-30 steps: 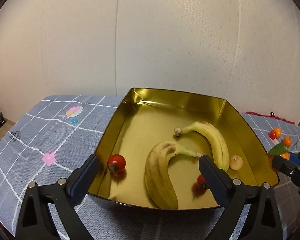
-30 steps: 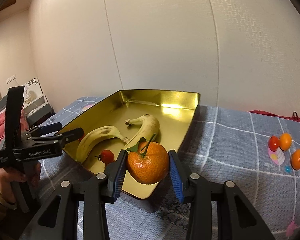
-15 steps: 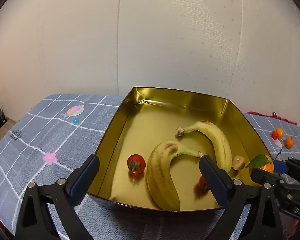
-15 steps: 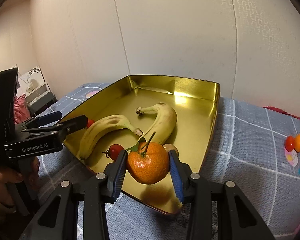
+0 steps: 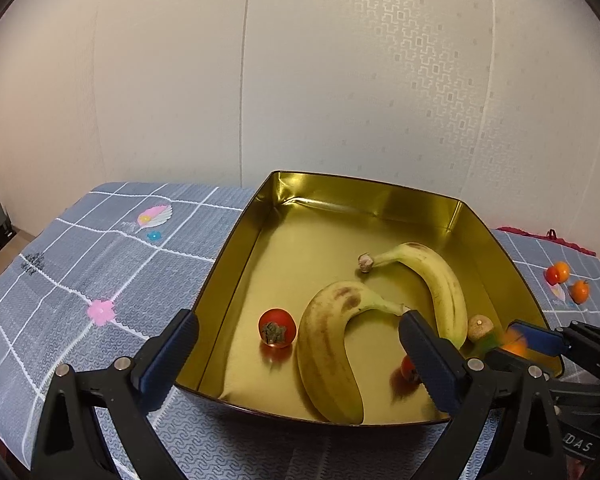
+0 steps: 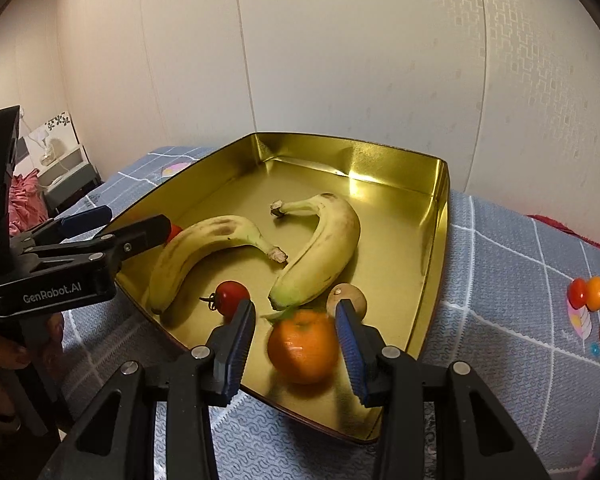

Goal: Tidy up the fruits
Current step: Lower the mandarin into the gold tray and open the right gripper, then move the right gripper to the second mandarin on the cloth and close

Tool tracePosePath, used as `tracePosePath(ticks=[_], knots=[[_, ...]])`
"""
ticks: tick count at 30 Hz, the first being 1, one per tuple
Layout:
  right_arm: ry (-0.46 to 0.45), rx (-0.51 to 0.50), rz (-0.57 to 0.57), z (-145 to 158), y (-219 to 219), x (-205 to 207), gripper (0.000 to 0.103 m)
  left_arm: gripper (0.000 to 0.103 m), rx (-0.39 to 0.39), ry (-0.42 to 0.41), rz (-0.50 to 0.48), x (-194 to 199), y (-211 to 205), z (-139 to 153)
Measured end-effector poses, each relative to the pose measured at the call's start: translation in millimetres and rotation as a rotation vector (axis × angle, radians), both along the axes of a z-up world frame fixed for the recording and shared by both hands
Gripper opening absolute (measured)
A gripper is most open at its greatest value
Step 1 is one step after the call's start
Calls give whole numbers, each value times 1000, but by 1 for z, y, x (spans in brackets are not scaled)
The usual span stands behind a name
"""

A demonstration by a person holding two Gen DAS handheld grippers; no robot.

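We logged the right claw [image 6: 296, 307] released: the blurred mandarin [image 6: 302, 348] sat between its pads over the gold tray's [image 6: 440, 240] near corner, clear of the left pad. The left claw [image 5: 298, 322] was spread and empty.

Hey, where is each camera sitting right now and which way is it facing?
Left wrist: on the left gripper, at the tray's near edge, facing the wall; its open fingers and the right gripper show.
Right wrist: on the right gripper, at the tray's near right corner; its fingers flank an orange, left gripper and a hand show.
Shared: tray, two bananas.
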State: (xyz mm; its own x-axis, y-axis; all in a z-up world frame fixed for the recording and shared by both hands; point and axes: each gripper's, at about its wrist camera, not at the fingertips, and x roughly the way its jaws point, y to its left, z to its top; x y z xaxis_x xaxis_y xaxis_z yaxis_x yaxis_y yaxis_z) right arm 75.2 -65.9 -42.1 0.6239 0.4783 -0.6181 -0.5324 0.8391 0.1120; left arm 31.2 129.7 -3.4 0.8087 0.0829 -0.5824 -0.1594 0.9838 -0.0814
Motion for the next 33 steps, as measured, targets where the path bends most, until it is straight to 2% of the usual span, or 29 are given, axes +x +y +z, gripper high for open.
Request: tracePosePath(ticks=[17,26,33], knots=[[11,37,-31,4,-12,-9,43,101,-6,0,1,-3,-4,1],[18,95,-75,13,-42,-14,43,101,8,-2,-13,-3,-9,2],[-8,91,-128,23,-66,-21,43,101,12,-13,-46,-4,-17,3]])
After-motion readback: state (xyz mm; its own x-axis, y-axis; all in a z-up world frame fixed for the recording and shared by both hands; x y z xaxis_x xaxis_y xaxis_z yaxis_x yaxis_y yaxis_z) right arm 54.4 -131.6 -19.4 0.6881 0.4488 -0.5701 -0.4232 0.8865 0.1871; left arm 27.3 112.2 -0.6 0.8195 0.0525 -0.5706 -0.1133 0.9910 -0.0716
